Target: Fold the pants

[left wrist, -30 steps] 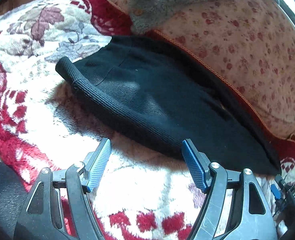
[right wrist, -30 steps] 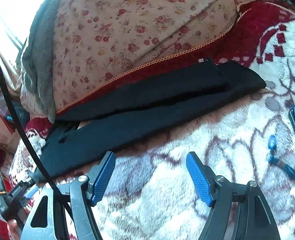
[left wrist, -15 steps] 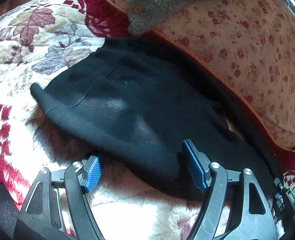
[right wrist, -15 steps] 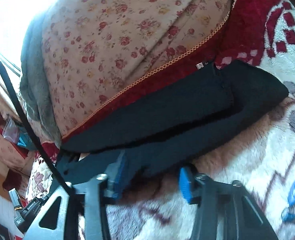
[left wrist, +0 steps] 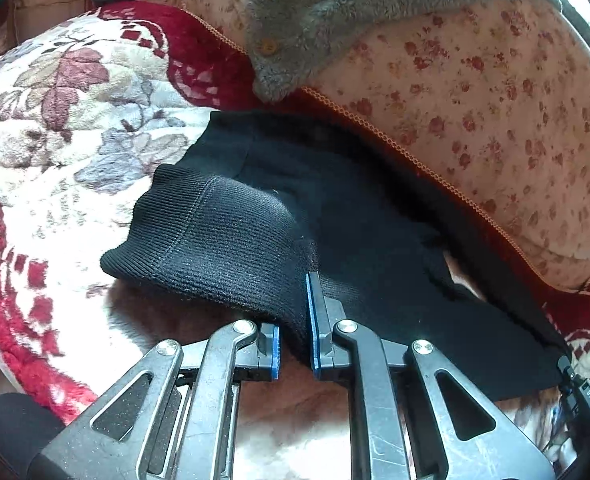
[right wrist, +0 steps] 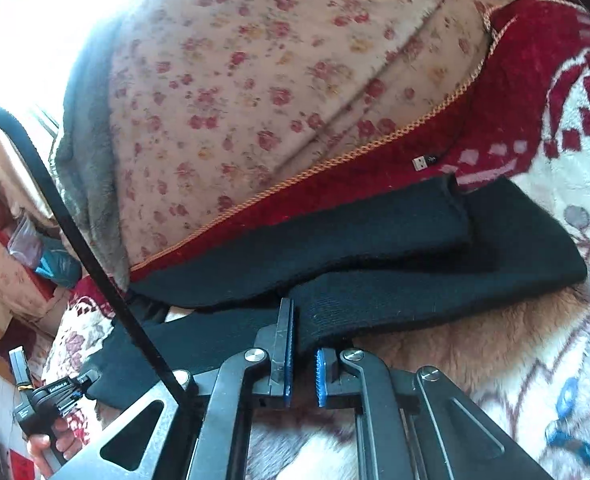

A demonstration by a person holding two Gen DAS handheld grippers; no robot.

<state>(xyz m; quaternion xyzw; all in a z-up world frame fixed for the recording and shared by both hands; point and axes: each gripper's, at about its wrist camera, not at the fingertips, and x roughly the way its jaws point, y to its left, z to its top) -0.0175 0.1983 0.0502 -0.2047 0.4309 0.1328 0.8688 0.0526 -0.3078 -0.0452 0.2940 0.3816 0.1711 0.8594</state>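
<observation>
Black knit pants (left wrist: 375,232) lie on a red and white floral blanket (left wrist: 55,128), along the foot of a flowered quilt. My left gripper (left wrist: 293,320) is shut on the ribbed waistband edge, which is lifted and bunched over the jaws. In the right wrist view the pants (right wrist: 375,240) stretch from lower left to right, two legs side by side. My right gripper (right wrist: 301,356) is shut on the near leg's edge, lifting it slightly off the blanket.
A pink flowered quilt (left wrist: 475,100) rises behind the pants, with a grey fleece garment (left wrist: 335,8) draped over it. A loose USB plug (right wrist: 421,163) lies on the red border. Blue cord (right wrist: 567,412) lies on the blanket (right wrist: 555,340) at right. The other gripper shows at lower left (right wrist: 47,400).
Both grippers moved forward onto the pants' near edge and closed from open. The waistband has been pinched and lifted by the left; the leg edge is pinched by the right.
</observation>
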